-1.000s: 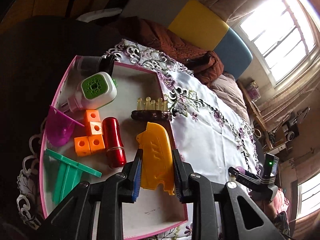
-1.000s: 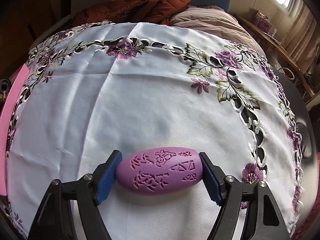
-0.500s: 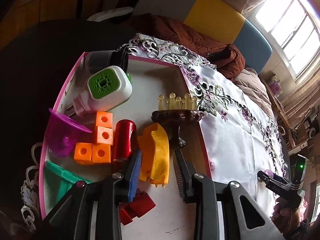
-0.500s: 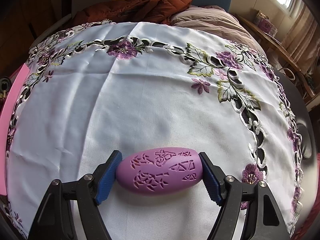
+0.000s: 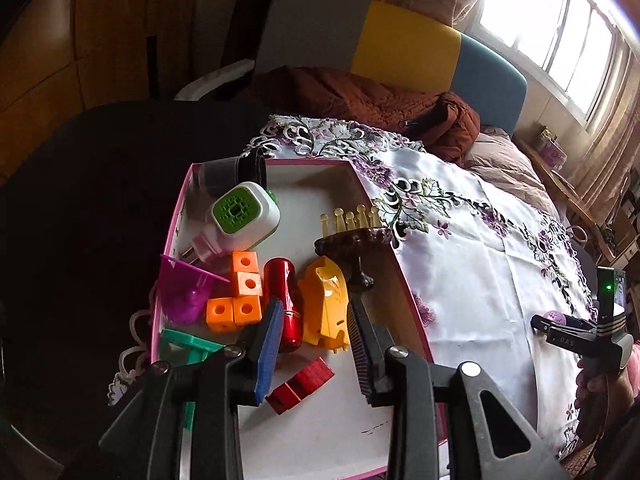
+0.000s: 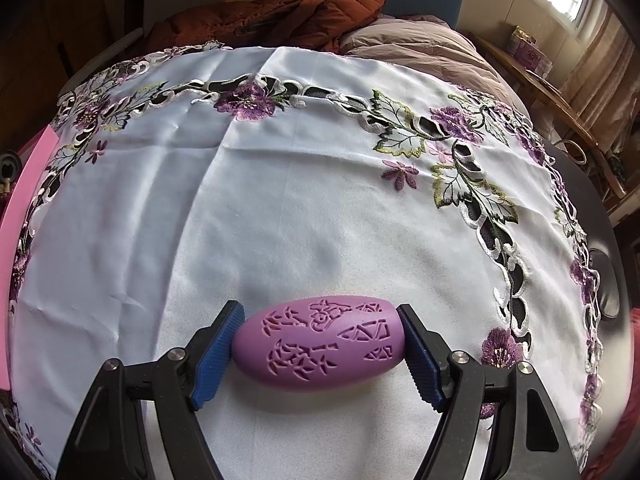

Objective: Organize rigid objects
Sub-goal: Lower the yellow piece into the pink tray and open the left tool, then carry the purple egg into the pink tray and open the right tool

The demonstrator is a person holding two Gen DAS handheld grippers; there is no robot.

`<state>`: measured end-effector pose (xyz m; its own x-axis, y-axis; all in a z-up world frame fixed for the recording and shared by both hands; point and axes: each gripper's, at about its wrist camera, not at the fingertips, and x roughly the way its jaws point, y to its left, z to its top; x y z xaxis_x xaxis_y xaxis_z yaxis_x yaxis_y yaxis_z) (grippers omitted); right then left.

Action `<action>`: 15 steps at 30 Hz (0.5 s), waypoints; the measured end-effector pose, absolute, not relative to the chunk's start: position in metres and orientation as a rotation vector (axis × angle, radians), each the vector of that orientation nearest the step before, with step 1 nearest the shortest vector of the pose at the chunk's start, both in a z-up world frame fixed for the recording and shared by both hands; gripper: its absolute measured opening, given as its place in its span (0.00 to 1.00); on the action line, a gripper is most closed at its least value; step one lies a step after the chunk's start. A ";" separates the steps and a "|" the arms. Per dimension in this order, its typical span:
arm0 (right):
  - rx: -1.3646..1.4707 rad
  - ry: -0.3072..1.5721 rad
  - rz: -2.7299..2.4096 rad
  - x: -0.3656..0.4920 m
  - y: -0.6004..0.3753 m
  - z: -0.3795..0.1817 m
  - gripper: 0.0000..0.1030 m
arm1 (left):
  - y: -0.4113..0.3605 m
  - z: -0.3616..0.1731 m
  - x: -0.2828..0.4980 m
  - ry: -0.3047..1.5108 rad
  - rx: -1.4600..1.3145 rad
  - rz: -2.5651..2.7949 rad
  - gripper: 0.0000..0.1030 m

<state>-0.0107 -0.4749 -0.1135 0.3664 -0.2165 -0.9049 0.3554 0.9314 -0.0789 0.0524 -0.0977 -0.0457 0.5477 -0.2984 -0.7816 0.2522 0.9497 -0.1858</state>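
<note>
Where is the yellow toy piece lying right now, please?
In the left wrist view, the yellow toy piece lies inside the pink-rimmed tray, between the red cylinder and the dark pedestal stand.

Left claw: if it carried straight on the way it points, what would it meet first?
Probably the yellow toy piece lying in the pink-rimmed tray, directly ahead of the left claw; depth is unclear.

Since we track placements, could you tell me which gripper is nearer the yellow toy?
Left. The left gripper hovers open just over the yellow toy in the tray; the right gripper holds a purple egg across the tablecloth.
</note>
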 end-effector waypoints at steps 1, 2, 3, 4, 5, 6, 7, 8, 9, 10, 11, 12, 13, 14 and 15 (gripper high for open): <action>0.136 1.138 -0.369 -0.010 -0.475 -0.113 0.74 | -0.096 -0.045 0.050 0.935 -0.051 -0.325 0.32; 0.132 1.136 -0.369 -0.010 -0.474 -0.113 0.74 | -0.095 -0.044 0.047 0.931 -0.047 -0.321 0.32; 0.127 1.134 -0.370 -0.011 -0.474 -0.113 0.74 | -0.095 -0.044 0.046 0.928 -0.042 -0.320 0.32; 0.121 1.133 -0.370 -0.011 -0.473 -0.113 0.74 | -0.094 -0.044 0.044 0.927 -0.037 -0.320 0.32; 0.116 1.131 -0.372 -0.011 -0.472 -0.112 0.74 | -0.093 -0.044 0.040 0.923 -0.032 -0.318 0.32; 0.111 1.129 -0.373 -0.011 -0.472 -0.112 0.74 | -0.092 -0.043 0.037 0.917 -0.025 -0.315 0.32; 0.108 1.129 -0.374 -0.011 -0.472 -0.112 0.74 | -0.091 -0.042 0.035 0.911 -0.019 -0.315 0.32; 0.109 1.128 -0.375 -0.011 -0.472 -0.112 0.74 | -0.091 -0.042 0.033 0.909 -0.013 -0.316 0.32; 0.111 1.128 -0.375 -0.012 -0.472 -0.112 0.74 | -0.089 -0.042 0.031 0.907 -0.009 -0.316 0.32; 0.117 1.129 -0.375 -0.012 -0.473 -0.112 0.74 | -0.089 -0.042 0.029 0.906 -0.003 -0.318 0.32; 0.124 1.129 -0.374 -0.012 -0.473 -0.112 0.74 | -0.088 -0.042 0.027 0.905 0.001 -0.318 0.32; 0.131 1.129 -0.374 -0.013 -0.474 -0.112 0.74 | -0.086 -0.042 0.025 0.904 0.002 -0.317 0.32; 0.136 1.130 -0.375 -0.013 -0.474 -0.112 0.74 | -0.085 -0.042 0.024 0.902 0.002 -0.318 0.32; 0.138 1.132 -0.375 -0.012 -0.475 -0.113 0.74 | -0.083 -0.042 0.023 0.899 0.002 -0.320 0.32; 0.140 1.133 -0.376 -0.012 -0.475 -0.113 0.74 | -0.082 -0.042 0.022 0.897 0.005 -0.319 0.32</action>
